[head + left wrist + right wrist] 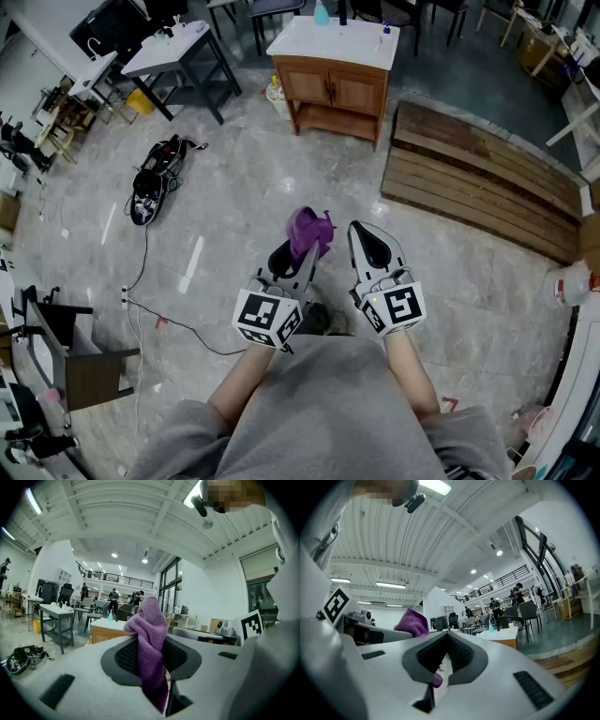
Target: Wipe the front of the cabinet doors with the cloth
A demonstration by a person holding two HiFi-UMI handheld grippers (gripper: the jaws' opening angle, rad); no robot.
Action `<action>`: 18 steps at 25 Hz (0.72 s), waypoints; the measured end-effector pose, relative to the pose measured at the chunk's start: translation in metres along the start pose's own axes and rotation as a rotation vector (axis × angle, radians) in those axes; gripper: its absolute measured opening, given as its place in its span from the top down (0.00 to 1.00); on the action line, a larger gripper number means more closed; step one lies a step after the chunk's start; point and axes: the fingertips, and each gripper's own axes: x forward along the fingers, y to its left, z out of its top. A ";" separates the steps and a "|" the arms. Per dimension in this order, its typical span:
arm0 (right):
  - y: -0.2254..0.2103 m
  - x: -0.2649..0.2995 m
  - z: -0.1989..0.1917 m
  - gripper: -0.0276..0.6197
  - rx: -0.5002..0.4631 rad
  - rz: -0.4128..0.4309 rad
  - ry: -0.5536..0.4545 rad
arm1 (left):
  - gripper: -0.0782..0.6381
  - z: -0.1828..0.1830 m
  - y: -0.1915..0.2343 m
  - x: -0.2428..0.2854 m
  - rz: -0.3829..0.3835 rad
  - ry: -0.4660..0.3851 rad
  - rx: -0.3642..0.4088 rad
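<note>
**Cloth in the left gripper, cabinet well ahead across the floor**

Grey polished floor (pixel 234 187) stretches between the person and the cabinet (pixel 333 89), which stands well apart at the far side of the head view, its two wooden doors (pixel 330 92) facing the person. From both grippers the cabinet lies straight ahead and slightly left, so any wiping first calls for closing that whole gap.

The left gripper (pixel 300 251) pinches the purple cloth (pixel 309 232) between its pads. The cloth stands up out of the jaws in a bunched fold, its long axis running along the jaws towards the cabinet. The right gripper (pixel 363 232) is just beside it, jaws pressed together on nothing. The scrap of purple seen through their lower gap is the cloth beyond them. Both grippers are about equally far from the doors, but only the left carries the cloth.

In the left gripper view the cloth (pixel 151 644) and jaws cover most of the cabinet (pixel 105 631). The doors look small from here, and their handles and any dirt cannot be made out.
</note>
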 end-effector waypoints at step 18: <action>0.011 0.013 -0.007 0.94 0.006 0.009 0.009 | 0.75 -0.004 0.020 -0.006 0.022 -0.006 -0.037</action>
